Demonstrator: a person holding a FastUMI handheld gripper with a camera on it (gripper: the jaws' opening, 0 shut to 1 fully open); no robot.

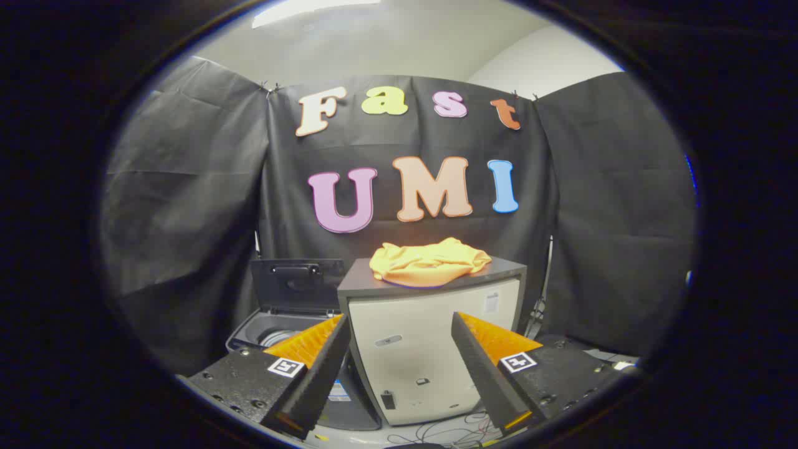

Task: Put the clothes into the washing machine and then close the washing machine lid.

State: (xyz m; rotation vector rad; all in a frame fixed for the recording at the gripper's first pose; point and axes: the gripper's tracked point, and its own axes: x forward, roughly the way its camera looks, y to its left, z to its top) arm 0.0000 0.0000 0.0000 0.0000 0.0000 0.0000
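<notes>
Cabinet (430, 349): pale front, dark grey top, standing before the black cloth wall (187, 218). Small label (491, 303) near the front's upper corner; a dark slot (388, 340) and a small dark fitting (388, 400) lower down. Loose thin cables (436, 431) lie tangled on the floor at its base. Ceiling light strip (315, 10) overhead. Upright pole, possibly a stand (545, 280), beside the cabinet.

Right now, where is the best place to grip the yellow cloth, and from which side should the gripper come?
Probably the raised fold on top of the yellow cloth, coming from above and the front. It lies crumpled on the cabinet, so its humps give the fingers something to pinch. The gripper is open, well short of it.
</notes>
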